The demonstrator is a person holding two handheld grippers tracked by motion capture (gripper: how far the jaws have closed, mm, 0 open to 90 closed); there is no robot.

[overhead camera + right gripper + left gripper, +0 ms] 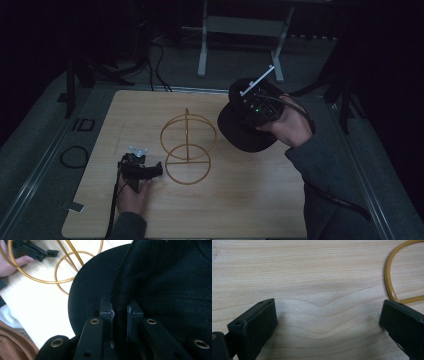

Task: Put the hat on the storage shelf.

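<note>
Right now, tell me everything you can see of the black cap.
The black cap is a dark, cloth-like baseball cap with a rounded crown and a smooth, flat brim. The right hand-held gripper is shut on a fold of its crown fabric, holding it over the right side of the wooden table, with the brim pointing toward the gold wire stand. Whether the brim touches the table cannot be told.

A wire stand [187, 145] sits near the middle of the table [240, 210]. To its right, a cap [243, 129] is held above the tabletop in the right gripper [119, 311]. The left gripper [159, 168] rests on the table just left of the stand's base ring
</note>
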